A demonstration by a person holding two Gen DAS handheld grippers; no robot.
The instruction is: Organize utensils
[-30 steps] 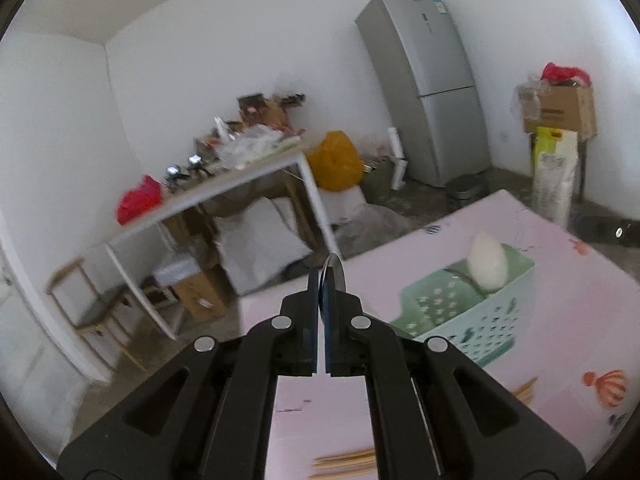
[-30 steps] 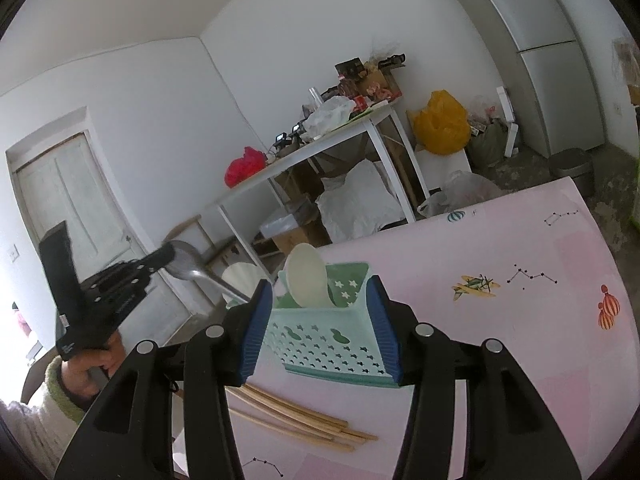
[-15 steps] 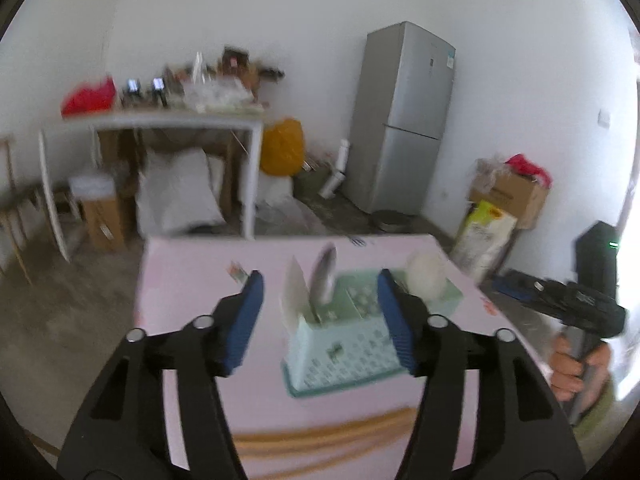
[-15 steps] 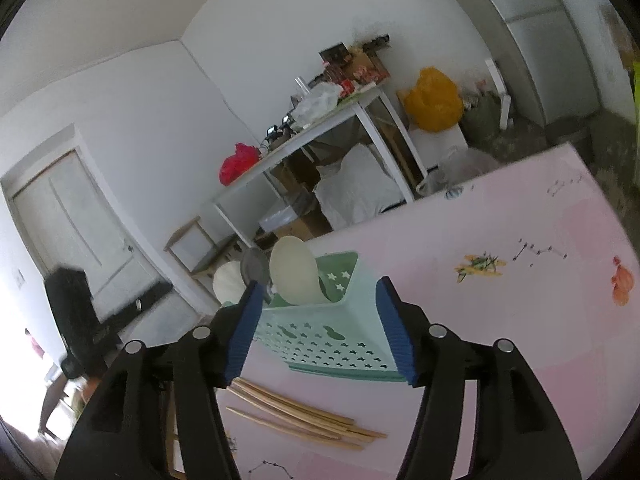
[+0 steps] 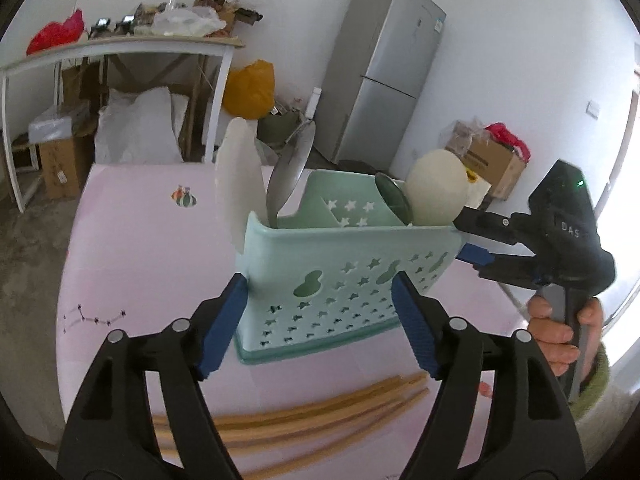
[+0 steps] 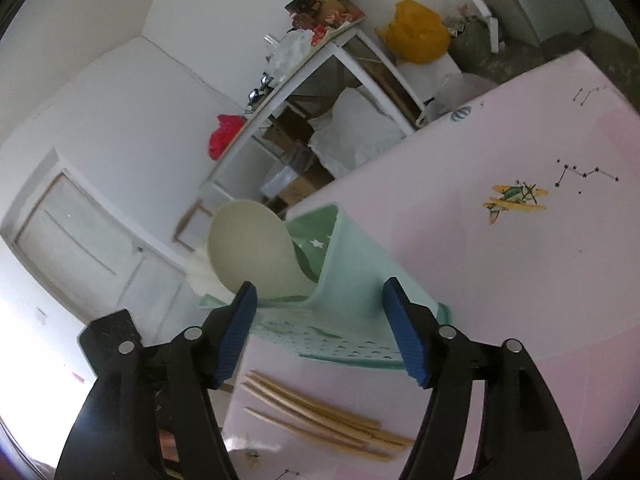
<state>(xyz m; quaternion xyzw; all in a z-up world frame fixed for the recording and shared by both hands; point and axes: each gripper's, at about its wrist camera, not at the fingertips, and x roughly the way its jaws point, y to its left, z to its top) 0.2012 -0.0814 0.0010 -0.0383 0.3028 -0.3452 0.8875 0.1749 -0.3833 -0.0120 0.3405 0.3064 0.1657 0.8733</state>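
A mint-green utensil basket [image 5: 344, 276] stands on the pink table [image 5: 140, 240]. In it stand a white spoon [image 5: 240, 176], a metal spoon [image 5: 290, 168], a dark green spoon [image 5: 394, 200] and a cream spoon [image 5: 436, 188]. My left gripper [image 5: 320, 308] is open and its jaws are opening. The basket's front wall shows between its pads, and neither pad presses on it. My right gripper [image 6: 320, 304] is also opening, with the basket's end wall [image 6: 352, 280] between its pads but not gripped. Several wooden chopsticks [image 5: 304, 416] lie in front of the basket.
A hand [image 5: 560, 328] holds the right gripper [image 5: 460, 238] at the basket's right end. Beyond the table edge are a grey fridge [image 5: 384, 72], a cluttered white table [image 5: 120, 44], a yellow bag [image 5: 250, 88] and cardboard boxes [image 5: 488, 160]. A white door [image 6: 80, 248] is at the left.
The left gripper, shut on the metal spoon a second ago, has opened and dropped lower; the spoon now stands in the basket. The right gripper opened wider and came closer to the basket.
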